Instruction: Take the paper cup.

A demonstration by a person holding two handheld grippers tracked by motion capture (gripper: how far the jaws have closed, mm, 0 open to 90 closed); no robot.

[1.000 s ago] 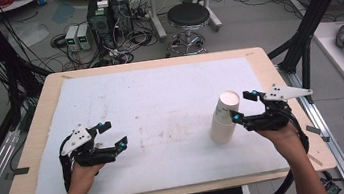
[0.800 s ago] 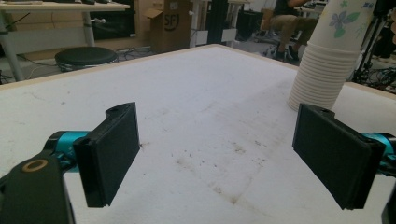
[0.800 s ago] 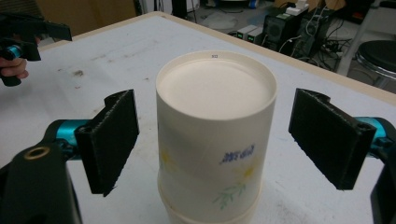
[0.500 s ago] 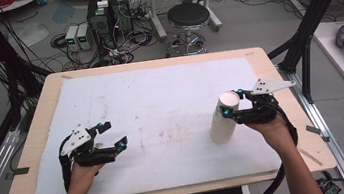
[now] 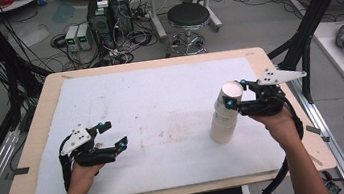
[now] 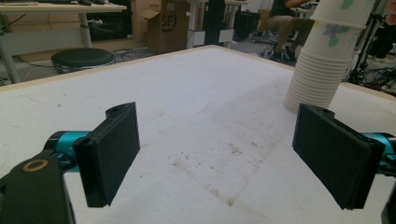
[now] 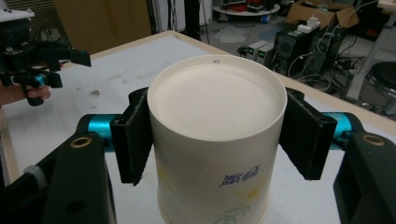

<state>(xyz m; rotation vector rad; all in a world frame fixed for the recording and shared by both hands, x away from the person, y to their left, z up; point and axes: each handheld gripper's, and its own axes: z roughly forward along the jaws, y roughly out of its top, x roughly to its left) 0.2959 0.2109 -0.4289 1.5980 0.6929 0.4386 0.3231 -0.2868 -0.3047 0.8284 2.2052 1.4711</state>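
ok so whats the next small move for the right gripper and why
Probably lift the top cup straight up: the right gripper has its fingers clamped on both sides of it, it looks partly raised, and the stack of cups below stands unheld, so a sideways pull might tip it.

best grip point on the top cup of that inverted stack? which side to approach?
Grip the top cup on its side wall just below the closed base, where it stands proud of the stack. Come in level from the person's right, fingers on opposite sides. The cups are upside down, so there is no rim to hook. The right gripper already has its fingers placed this way.
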